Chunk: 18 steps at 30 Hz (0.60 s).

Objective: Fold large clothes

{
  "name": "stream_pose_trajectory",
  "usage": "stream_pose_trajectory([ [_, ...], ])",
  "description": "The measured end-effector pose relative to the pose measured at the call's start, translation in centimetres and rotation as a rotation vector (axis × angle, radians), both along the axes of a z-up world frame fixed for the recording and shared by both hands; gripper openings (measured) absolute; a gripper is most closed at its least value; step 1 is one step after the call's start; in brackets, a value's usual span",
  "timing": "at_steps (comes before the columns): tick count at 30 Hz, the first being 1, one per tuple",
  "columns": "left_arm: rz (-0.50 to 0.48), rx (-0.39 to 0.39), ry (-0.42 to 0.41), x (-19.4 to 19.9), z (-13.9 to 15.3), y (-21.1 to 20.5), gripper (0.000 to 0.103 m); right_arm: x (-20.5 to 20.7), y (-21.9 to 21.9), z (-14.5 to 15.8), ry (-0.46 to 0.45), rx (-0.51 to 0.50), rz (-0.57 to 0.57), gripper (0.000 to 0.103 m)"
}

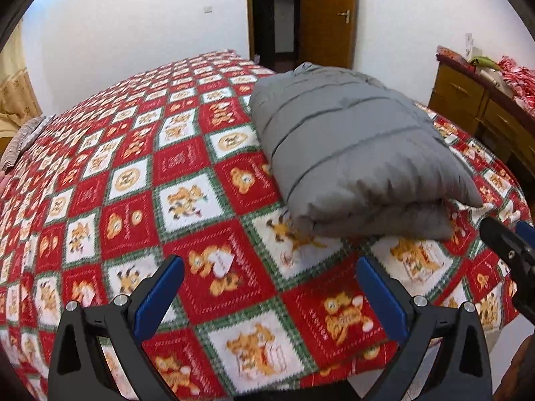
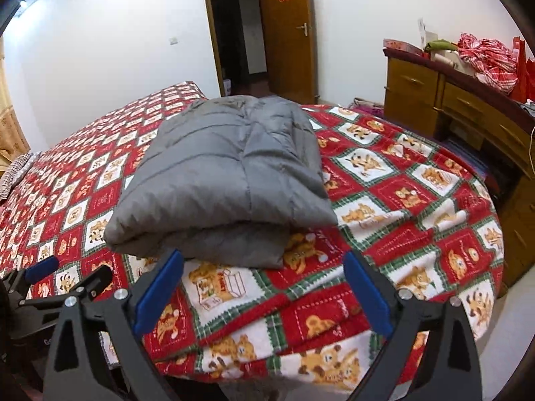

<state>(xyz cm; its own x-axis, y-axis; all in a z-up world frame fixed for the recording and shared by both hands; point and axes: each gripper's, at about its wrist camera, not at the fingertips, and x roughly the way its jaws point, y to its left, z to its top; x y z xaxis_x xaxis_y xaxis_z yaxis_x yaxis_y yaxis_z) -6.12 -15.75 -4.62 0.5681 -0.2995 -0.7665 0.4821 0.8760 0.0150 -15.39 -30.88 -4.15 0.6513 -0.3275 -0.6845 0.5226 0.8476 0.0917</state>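
A grey quilted padded jacket [image 1: 354,153] lies folded into a thick bundle on the bed, its folded edge towards me; it also shows in the right wrist view [image 2: 227,180]. My left gripper [image 1: 269,295] is open and empty, held above the blanket in front and to the left of the bundle. My right gripper [image 2: 264,292] is open and empty, just in front of the bundle's near edge, not touching it. The right gripper shows at the right edge of the left wrist view [image 1: 511,250], and the left gripper at the left edge of the right wrist view [image 2: 57,277].
The bed carries a red, white and green checked blanket [image 1: 187,200] with bear pictures; its near edge [image 2: 284,367] hangs down in front of me. A wooden dresser [image 2: 468,113] with red bags on top stands right. An open wooden door [image 2: 287,33] is behind the bed.
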Motion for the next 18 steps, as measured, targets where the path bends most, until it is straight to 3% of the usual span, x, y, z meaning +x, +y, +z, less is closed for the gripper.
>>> stream_pose_trajectory([
  [3, 0.052, 0.036, 0.037, -0.5, 0.2, 0.8, 0.102, -0.6, 0.4, 0.3, 0.009, -0.011, 0.017, 0.099],
  [6, 0.032, -0.029, 0.044, -1.6, 1.5, 2.0, 0.102, -1.5, 0.7, 1.0, -0.002, -0.023, 0.024, 0.1],
  [9, 0.041, -0.004, 0.03, -2.4, 2.2, 2.3, 0.102, -2.2, 0.9, 1.7, -0.012, -0.013, 0.036, 0.101],
  [18, 0.026, 0.016, 0.098, -4.9, 3.2, 2.5, 0.102, -3.9, 2.3, 3.9, -0.02, -0.054, 0.064, 0.102],
])
